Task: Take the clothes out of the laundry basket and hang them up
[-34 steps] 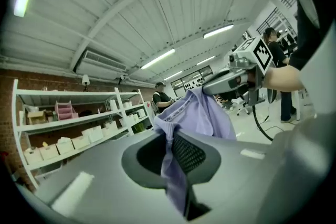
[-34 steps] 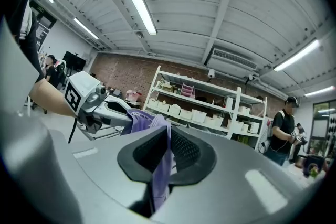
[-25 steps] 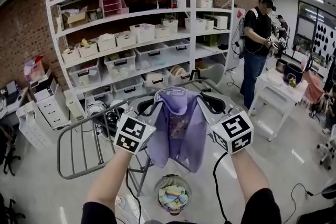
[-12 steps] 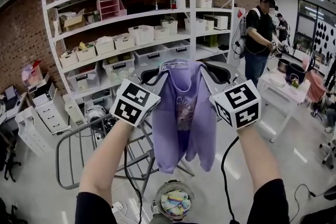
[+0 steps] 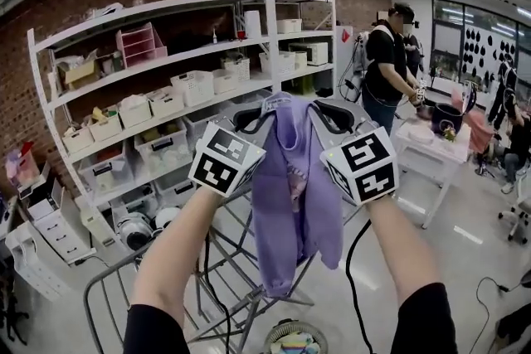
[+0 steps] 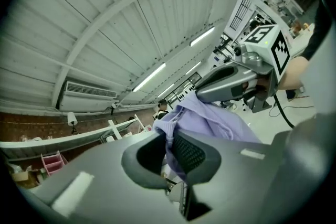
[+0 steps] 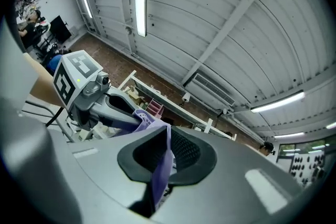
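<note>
A lilac garment (image 5: 292, 195) hangs in the air in front of me, held up at chest height by its top edge. My left gripper (image 5: 251, 118) is shut on its left shoulder, and the lilac cloth (image 6: 210, 118) is pinched between the jaws in the left gripper view. My right gripper (image 5: 323, 115) is shut on the right shoulder; a fold of the cloth (image 7: 164, 162) runs down between its jaws. The laundry basket (image 5: 292, 341) shows only as a rim at the bottom edge, directly below the garment. A grey wire drying rack (image 5: 220, 261) stands under and behind it.
A long white shelving unit (image 5: 178, 91) full of bins fills the brick wall behind the rack. At the right, a person in black (image 5: 384, 66) stands by a white table (image 5: 431, 149). White drawer units (image 5: 37, 224) sit at the far left. Cables trail on the floor.
Both grippers have risen together with the lilac garment, lifting it from just above the basket up to shelf height. The view has tilted upward, so the basket has slid to the bottom edge.
</note>
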Demonstrator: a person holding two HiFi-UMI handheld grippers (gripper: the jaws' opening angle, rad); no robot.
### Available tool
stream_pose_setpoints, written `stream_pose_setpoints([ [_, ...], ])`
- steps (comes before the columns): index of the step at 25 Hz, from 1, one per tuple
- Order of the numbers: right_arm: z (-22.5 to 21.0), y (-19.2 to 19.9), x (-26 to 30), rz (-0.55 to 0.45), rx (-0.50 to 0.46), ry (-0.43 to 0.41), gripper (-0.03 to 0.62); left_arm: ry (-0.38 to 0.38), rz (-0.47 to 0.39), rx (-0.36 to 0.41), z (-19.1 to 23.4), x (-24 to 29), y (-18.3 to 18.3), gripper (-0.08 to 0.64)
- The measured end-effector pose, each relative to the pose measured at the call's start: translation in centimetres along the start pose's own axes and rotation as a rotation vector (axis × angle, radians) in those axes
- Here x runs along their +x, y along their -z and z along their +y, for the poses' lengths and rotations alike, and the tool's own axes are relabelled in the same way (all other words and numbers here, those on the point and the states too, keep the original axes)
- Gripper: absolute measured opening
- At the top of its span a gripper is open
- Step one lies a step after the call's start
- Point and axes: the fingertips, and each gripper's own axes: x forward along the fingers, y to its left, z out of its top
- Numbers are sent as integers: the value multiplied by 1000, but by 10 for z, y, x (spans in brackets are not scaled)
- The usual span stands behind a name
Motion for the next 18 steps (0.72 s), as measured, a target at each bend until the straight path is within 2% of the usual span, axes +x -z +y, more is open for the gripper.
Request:
stream_pose_setpoints([
  [4, -19, 11, 33, 53, -10, 87, 26, 55, -23, 56, 15, 36, -1, 26],
  [10, -45, 21, 67, 97, -1, 161, 26, 73, -34, 93, 48, 82, 4, 26],
  [14, -60, 34, 80, 118, -7, 159, 26, 53, -9, 101, 60, 111, 14, 26],
  [18, -60, 65, 96, 135, 24, 117, 26, 44, 41, 100, 60, 140, 47, 26],
])
